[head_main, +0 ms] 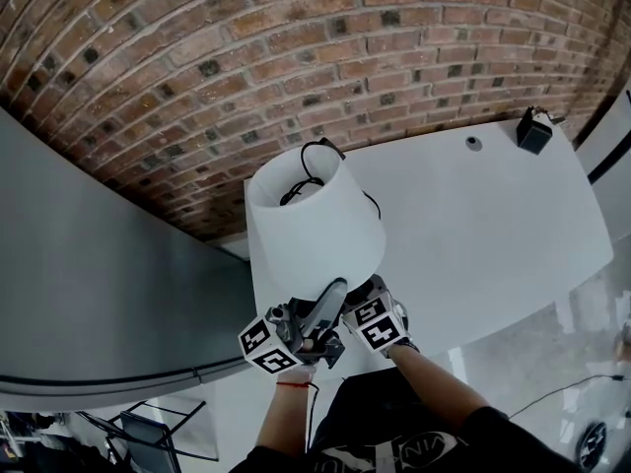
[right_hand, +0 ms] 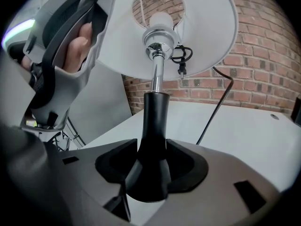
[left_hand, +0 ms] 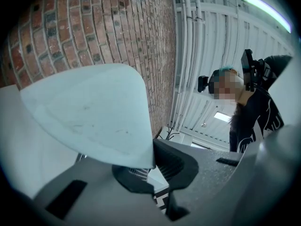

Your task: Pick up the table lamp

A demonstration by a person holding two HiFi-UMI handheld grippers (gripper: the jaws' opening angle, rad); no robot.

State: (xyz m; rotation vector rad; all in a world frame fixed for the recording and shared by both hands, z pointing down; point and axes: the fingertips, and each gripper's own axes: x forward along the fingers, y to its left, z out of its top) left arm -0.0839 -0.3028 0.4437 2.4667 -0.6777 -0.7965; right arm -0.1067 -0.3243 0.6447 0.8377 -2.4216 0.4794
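Observation:
The table lamp has a white shade (head_main: pixel 314 220), a chrome stem (right_hand: pixel 157 72) and a black flared base (right_hand: pixel 153 140). Its black cord (right_hand: pixel 216 107) hangs to the table, and the plug dangles under the shade. My left gripper (head_main: pixel 330 294) is shut on the shade's lower rim (left_hand: pixel 89 121), with the edge pinched between the jaws (left_hand: pixel 148 171). My right gripper (head_main: pixel 367 294) reaches under the shade. Its jaws (right_hand: pixel 150 173) stand wide, with the black base between them and not pressed by the pads. The right gripper view also shows the left gripper (right_hand: pixel 70 55) and the hand holding it.
A white table (head_main: pixel 473 235) runs along a brick wall (head_main: pixel 246 57). A black adapter (head_main: pixel 533 131) sits at its far right corner. A grey panel (head_main: pixel 89 284) stands to the left, with a folding stand (head_main: pixel 148 427) on the floor below.

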